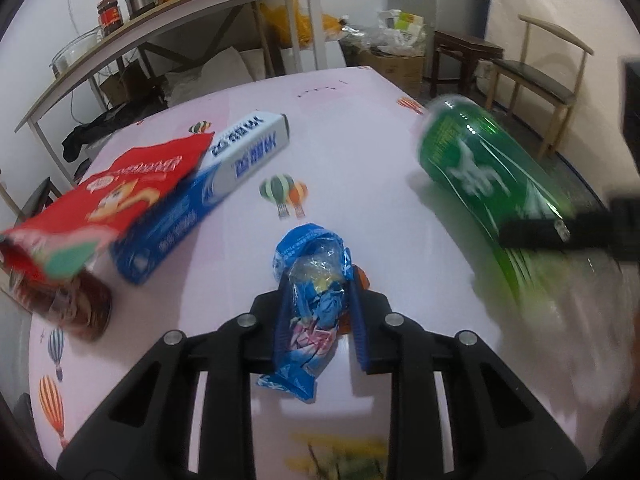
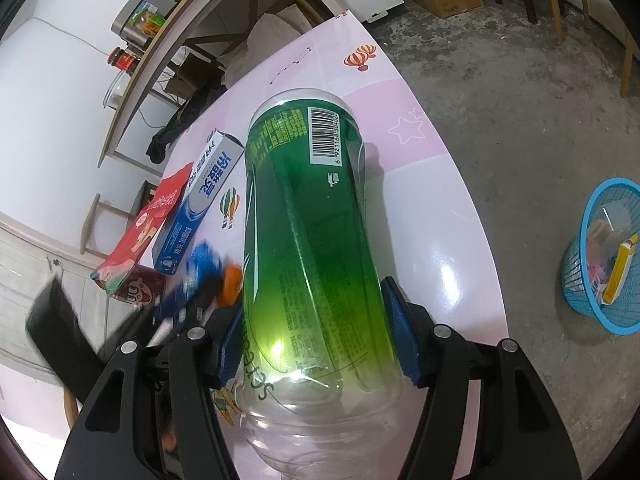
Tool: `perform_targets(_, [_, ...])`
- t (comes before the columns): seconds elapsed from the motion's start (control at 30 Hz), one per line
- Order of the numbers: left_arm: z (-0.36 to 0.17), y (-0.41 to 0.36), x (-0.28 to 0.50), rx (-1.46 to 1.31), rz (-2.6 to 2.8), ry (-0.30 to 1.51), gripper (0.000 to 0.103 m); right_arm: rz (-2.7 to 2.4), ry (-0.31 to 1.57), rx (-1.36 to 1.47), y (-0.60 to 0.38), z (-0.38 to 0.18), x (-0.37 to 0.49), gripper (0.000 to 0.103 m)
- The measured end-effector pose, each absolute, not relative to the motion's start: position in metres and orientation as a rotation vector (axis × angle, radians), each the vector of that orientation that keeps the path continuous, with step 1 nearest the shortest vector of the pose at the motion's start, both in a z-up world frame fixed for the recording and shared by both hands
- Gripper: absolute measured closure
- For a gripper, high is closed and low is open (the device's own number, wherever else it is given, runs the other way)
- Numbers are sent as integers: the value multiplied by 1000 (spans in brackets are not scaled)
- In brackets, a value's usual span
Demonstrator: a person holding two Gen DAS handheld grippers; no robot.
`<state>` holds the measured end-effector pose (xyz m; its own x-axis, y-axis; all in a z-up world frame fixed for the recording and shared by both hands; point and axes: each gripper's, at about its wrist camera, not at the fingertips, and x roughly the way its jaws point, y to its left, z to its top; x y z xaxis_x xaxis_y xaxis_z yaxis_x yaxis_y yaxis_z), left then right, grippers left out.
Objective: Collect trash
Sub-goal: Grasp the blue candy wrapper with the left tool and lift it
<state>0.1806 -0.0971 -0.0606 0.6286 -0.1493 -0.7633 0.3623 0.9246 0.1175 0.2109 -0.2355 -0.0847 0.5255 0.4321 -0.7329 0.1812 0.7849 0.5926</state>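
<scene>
On the pink balloon-print worktop (image 1: 360, 168), my right tool (image 2: 316, 344) clamps the big green plastic bottle (image 2: 308, 216). At its 3 o'clock, a blue mesh basket (image 2: 576, 280) sits on the floor. My left tool (image 1: 318, 312) pinches a crumpled blue wrapper (image 1: 310, 280).

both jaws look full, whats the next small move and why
Probably swing the right gripper with the green bottle over to the blue basket on the floor and let go. Its jaws are clamped on the bottle, and the basket sits on that side, already holding trash. The left gripper pinches the blue wrapper and could follow.
</scene>
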Motion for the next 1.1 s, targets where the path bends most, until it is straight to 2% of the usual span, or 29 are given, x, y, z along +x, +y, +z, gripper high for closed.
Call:
perform_targets(0.4, [-48,-50,131,112,-416,828,77,177,1037,668,-229,-85,208,42])
perform_targets(0.57, [-48,-35,125,72,-425,846,70,208,1050,641,-222,-85,205,42])
perform_targets(0.73, [-49,-19,123,-22,-444,890,58,223,1059,596,-213,-83,202,42])
perform_targets(1.1, [-47,-15,129,-57,-479,913,47,232,1081,560,-211,-81,197,41])
